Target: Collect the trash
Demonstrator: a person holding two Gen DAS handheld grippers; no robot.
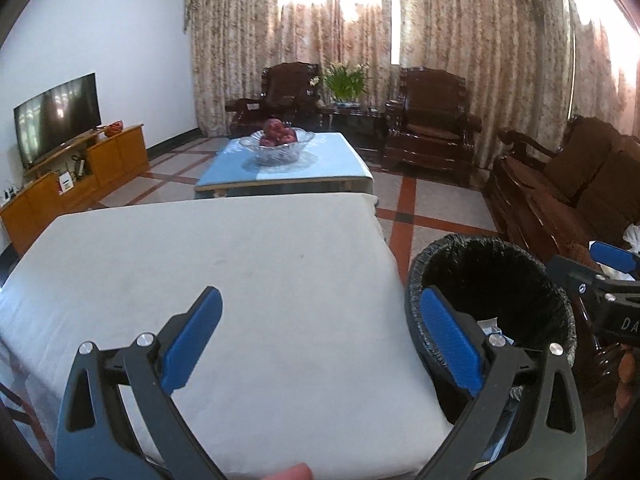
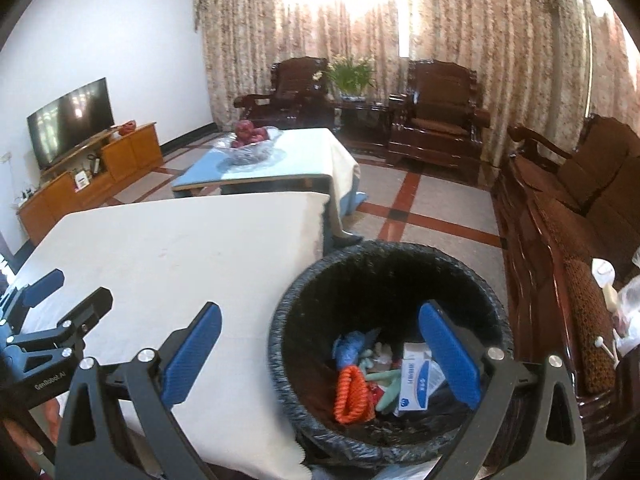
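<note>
Trash lies binned at lower centre, judged light and soft, best pinched by the orange rope; both claws are spread wide, empty.

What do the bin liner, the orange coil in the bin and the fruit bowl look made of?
Bin liner: thin black plastic film, crinkled and glossy over the rim. Orange coil: apparently braided rope, matte, with a ribbed strand pattern. Fruit bowl: clear cut glass or possibly moulded plastic, see-through with faceted glints.
</note>
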